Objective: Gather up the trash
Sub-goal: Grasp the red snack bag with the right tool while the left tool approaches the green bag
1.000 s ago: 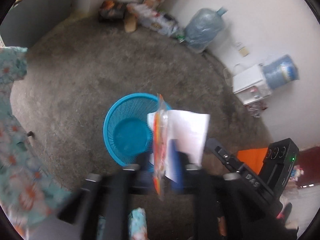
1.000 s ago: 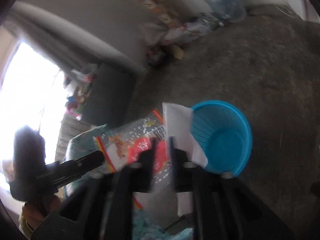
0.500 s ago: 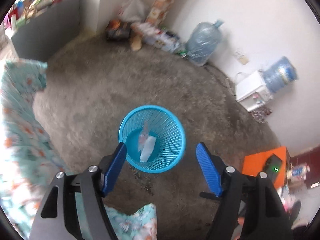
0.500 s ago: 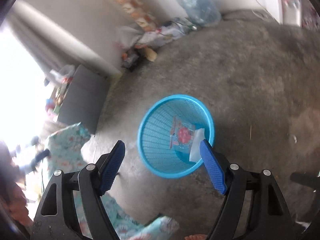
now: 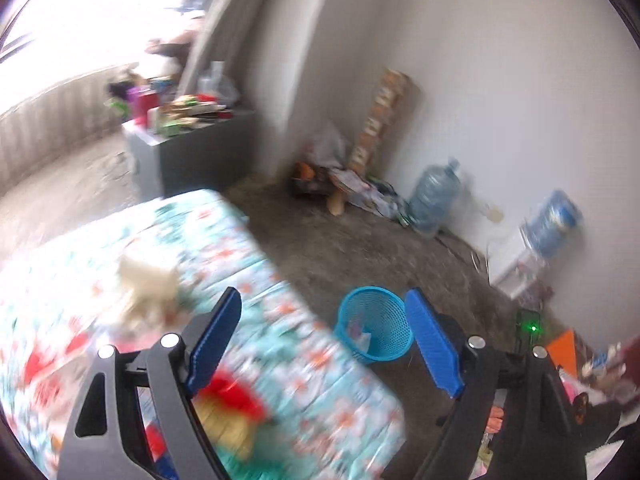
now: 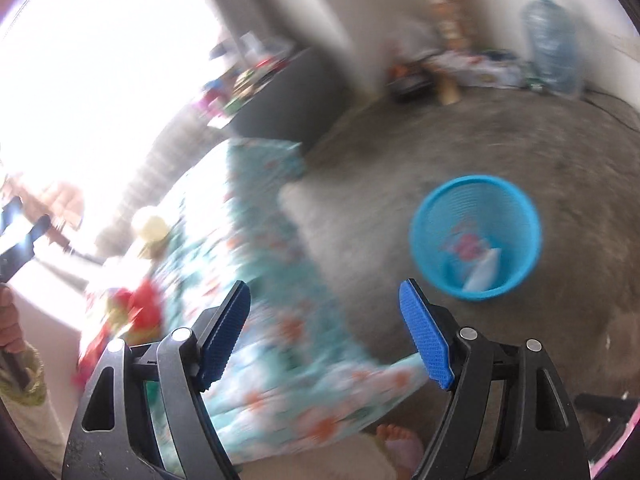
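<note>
Trash sits inside the blue basket [image 5: 376, 324] on the grey floor [image 5: 360, 248]: a red-printed wrapper [image 6: 466, 246] and a white scrap of paper [image 6: 484, 268] lie at its bottom, clearest in the right wrist view. In that view the basket stands at about two o'clock from the right claw [image 6: 326, 332]; in the left wrist view it stands at about one o'clock from the left claw [image 5: 324, 342], just inside the right-hand pad.

The left claw's jaws are opening, already wide, with nothing between the blue pads [image 5: 434, 354]. The right claw is wide open too and holds nothing.

A bed with a floral turquoise cover [image 5: 248, 280] fills the lower left of both views (heavily blurred). On it, at about ten o'clock from the left claw, lies a pale crumpled lump [image 5: 146, 284], and close by the left finger, at about seven o'clock, something red and yellow [image 5: 228, 404]; the blur hides what either is. The basket stands on the floor just beside the bed's corner.

Along the far wall at twelve to one o'clock sit a heap of bags and papers [image 5: 348, 188] and a large clear water bottle [image 5: 434, 196]. A bare foot [image 6: 400, 442] shows at the bottom of the right wrist view.
</note>
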Demonstrator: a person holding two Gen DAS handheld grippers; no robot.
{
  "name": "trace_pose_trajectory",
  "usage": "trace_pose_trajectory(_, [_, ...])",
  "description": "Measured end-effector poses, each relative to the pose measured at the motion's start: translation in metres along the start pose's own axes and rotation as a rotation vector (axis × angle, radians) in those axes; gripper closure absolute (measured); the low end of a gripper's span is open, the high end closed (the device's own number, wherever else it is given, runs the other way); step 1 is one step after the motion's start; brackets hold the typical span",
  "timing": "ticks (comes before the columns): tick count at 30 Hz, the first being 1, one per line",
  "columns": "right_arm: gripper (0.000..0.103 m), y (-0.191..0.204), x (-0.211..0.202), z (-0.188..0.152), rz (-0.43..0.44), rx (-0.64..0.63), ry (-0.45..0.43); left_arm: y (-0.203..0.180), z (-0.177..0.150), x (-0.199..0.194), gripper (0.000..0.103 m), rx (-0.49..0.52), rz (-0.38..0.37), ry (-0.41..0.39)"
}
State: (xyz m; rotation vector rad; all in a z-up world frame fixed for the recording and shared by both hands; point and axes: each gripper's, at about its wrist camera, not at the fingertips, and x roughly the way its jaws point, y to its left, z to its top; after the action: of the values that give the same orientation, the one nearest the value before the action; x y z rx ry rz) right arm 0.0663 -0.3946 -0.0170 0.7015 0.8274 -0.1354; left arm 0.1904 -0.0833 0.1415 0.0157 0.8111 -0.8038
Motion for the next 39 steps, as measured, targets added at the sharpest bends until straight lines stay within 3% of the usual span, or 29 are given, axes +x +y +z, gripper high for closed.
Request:
trace_pose_trajectory(6, [0.034,0.059,0.012,-0.015,0.117,-0.084,0.101,0.040,-0.082,-0.045,0.022,-0.095,0.041,-0.033])
trace_pose_trajectory(9, [0.036,0.082,0.019,-0.023,0.191,-0.094,0.152,0.049,-0.118,-0.046,0.022,-0.164,0.007,-0.013])
trace_pose_trajectory(13, [0.041,0.106,0.032,-0.027,0.264,-0.084,0.207,0.042,-0.149,-0.040,0.022,-0.154,0.020,-0.017])
trace_pose_trajectory(20, [0.044,0.165,0.055,-0.024,0.316,-0.158,0.212,0.028,-0.175,-0.014,0.022,-0.108,0.014,0.047])
trace_pose_trajectory(27, [0.045,0.215,0.100,-0.023,0.255,-0.311,0.240,0.033,-0.179,-0.004,0.032,-0.102,0.015,0.066])
trace_pose_trajectory(30, [0.063,0.228,0.117,-0.026,0.198,-0.364,0.252,0.037,-0.177,0.000,0.038,-0.107,0.015,0.074])
trace_pose_trajectory(32, [0.085,0.227,0.121,-0.028,0.179,-0.366,0.264,0.038,-0.178,0.002,0.042,-0.109,0.014,0.083])
trace_pose_trajectory(35, [0.094,0.226,0.117,-0.029,0.178,-0.361,0.257,0.040,-0.180,0.004,0.044,-0.106,0.023,0.096])
trace_pose_trajectory(39, [0.096,0.222,0.108,-0.027,0.178,-0.337,0.256,0.040,-0.181,0.010,0.044,-0.104,0.032,0.129])
